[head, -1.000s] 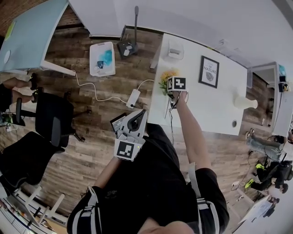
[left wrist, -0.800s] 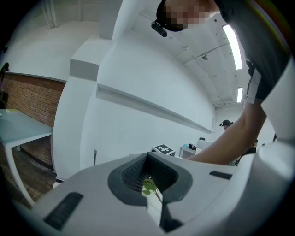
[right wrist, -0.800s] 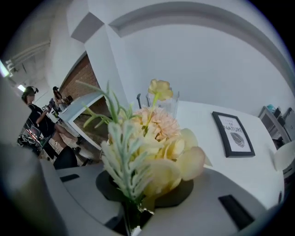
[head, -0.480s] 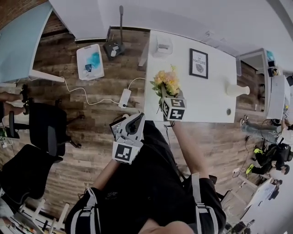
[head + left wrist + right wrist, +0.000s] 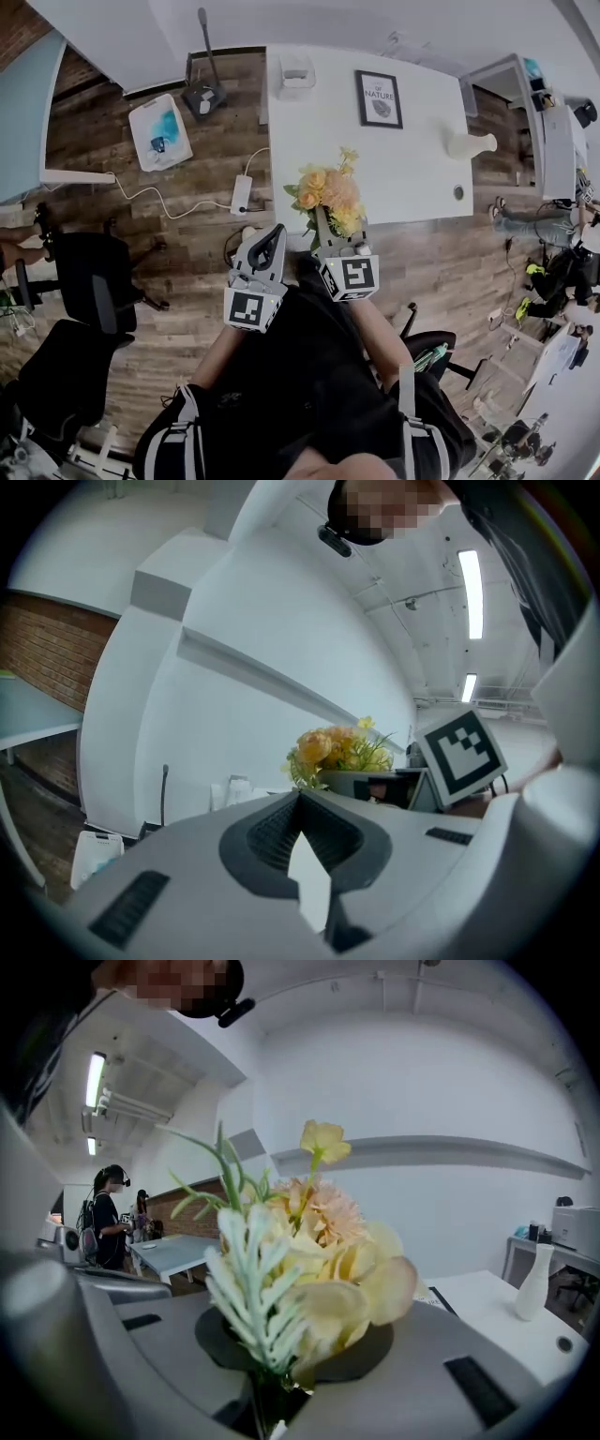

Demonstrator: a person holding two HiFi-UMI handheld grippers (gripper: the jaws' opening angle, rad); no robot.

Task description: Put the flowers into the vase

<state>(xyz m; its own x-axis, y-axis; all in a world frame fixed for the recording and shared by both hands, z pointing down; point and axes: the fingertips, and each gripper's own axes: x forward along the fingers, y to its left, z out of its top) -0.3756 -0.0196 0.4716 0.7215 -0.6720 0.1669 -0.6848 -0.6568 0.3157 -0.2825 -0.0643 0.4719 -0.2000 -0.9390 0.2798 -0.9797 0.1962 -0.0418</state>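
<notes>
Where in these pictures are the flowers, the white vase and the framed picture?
flowers (image 5: 328, 195): head view, on the orange and yellow blooms.
white vase (image 5: 469, 144): head view, on its body.
framed picture (image 5: 379, 98): head view, on the middle of the print.

Person wearing a black short-sleeved top (image 5: 300, 375) with grey-and-white straps (image 5: 410, 417) over both shoulders. The left tongs (image 5: 272, 232) and right tongs (image 5: 326, 239) have smooth light grey shells, each carrying a white cube (image 5: 247, 307) printed with black square markers. The inner faces bear dark ribbed pads (image 5: 267, 832), and dark slots (image 5: 136, 907) mark the upper shell.
</notes>
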